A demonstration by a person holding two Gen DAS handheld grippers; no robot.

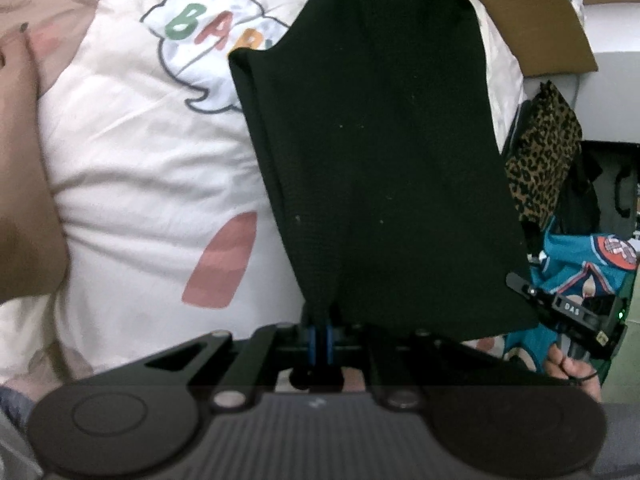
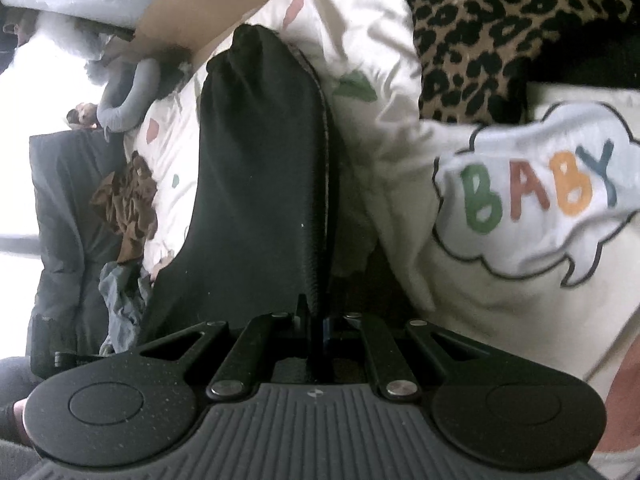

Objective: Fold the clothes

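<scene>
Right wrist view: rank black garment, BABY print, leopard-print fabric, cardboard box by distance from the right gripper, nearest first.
1. black garment, pinched in the right gripper, straight ahead.
2. BABY print, on the bedding to the right.
3. leopard-print fabric, upper right.
4. cardboard box, top left, beyond the bedding.

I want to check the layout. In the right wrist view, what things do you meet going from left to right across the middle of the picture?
Dark grey cloth → crumpled brown garment → black garment held up by the right claw → cream bedding → "BABY" speech-bubble print.
</scene>
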